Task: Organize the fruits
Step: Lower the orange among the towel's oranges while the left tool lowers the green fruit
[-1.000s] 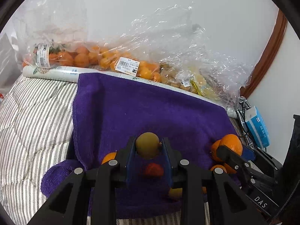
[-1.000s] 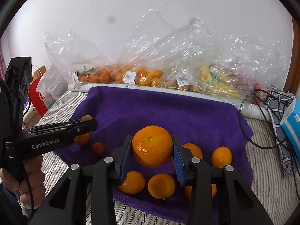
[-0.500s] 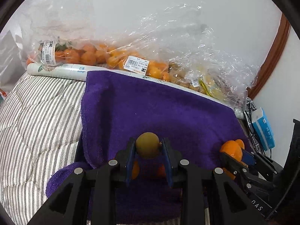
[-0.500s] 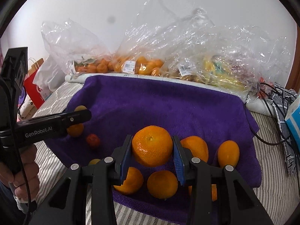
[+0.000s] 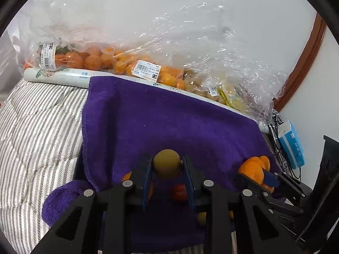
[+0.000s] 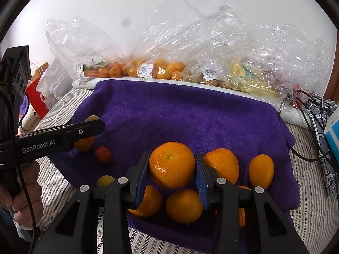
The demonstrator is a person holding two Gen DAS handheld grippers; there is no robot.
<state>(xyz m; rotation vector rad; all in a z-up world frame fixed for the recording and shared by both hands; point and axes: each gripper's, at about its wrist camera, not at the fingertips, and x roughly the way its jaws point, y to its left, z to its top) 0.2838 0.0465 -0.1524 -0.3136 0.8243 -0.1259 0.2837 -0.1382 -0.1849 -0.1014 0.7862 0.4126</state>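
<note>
The left gripper (image 5: 167,166) pinches a smooth, round olive-brown fruit (image 5: 167,163) between its fingers, above the plush purple towel (image 5: 169,127). The right gripper (image 6: 172,166) clamps a dimpled, glossy mandarin (image 6: 171,164). More oranges (image 6: 184,205) lie at six and three o'clock of it; crinkled plastic bags (image 6: 211,53) at twelve.

Deep-pile purple towel (image 6: 190,118), matt and fuzzy. Striped quilted bedspread (image 5: 31,131), soft woven cloth. Crinkled clear plastic bags (image 6: 243,48), glossy, with paper barcode labels (image 5: 146,69). Dimpled, faintly shiny peel on the mandarin (image 6: 171,164); dull, smooth olive-brown skin on the small round fruit (image 5: 167,163). Matt black plastic hand-held gripper (image 6: 172,169) with ribbed blue pads and bright metal rivets.
</note>
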